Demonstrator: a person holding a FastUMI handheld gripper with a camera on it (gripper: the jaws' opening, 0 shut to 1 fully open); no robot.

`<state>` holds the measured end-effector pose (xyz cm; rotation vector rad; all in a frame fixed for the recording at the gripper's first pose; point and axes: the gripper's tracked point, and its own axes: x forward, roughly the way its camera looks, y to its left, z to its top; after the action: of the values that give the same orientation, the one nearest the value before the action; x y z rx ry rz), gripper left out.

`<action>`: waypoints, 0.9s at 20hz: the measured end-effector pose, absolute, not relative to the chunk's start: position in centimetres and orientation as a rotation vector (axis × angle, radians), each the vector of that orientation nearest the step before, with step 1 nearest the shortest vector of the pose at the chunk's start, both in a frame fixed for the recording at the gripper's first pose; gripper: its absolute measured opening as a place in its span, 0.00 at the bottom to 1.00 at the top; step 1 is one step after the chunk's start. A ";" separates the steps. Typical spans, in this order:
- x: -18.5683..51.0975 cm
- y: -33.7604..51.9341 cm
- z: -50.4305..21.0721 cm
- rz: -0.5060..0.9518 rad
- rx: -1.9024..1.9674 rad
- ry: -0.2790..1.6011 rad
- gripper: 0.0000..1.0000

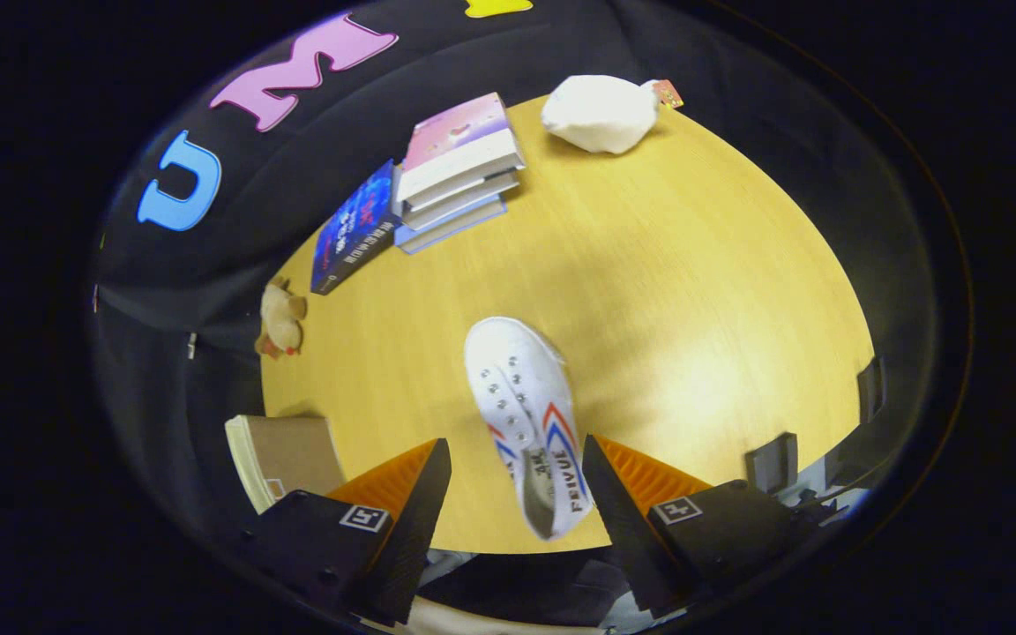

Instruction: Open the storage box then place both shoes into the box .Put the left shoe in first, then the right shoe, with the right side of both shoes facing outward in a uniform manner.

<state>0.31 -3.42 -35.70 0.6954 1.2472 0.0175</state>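
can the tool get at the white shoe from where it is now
Probably yes: the tool is open, and the white shoe lies on the table between its fingers, heel end nearest, with nothing in the way.

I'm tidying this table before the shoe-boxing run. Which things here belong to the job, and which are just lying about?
Part of the job:
- white canvas shoe with red and blue stripes, between the open jaws of the gripper
- tan cardboard box, beside them

Lying about:
- stack of books
- blue book
- small tan plush toy
- white cloth bundle
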 end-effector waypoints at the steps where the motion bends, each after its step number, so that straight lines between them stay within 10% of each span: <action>1: 0.1 -3.9 -37.2 0.000 0.670 1.275 0.92; 11: 1.8 -0.8 -43.8 0.075 0.502 1.377 0.90; 18: 1.4 -0.6 -44.2 0.061 0.420 1.397 0.47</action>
<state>1.41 -0.59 -44.17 0.4199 1.3970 0.0612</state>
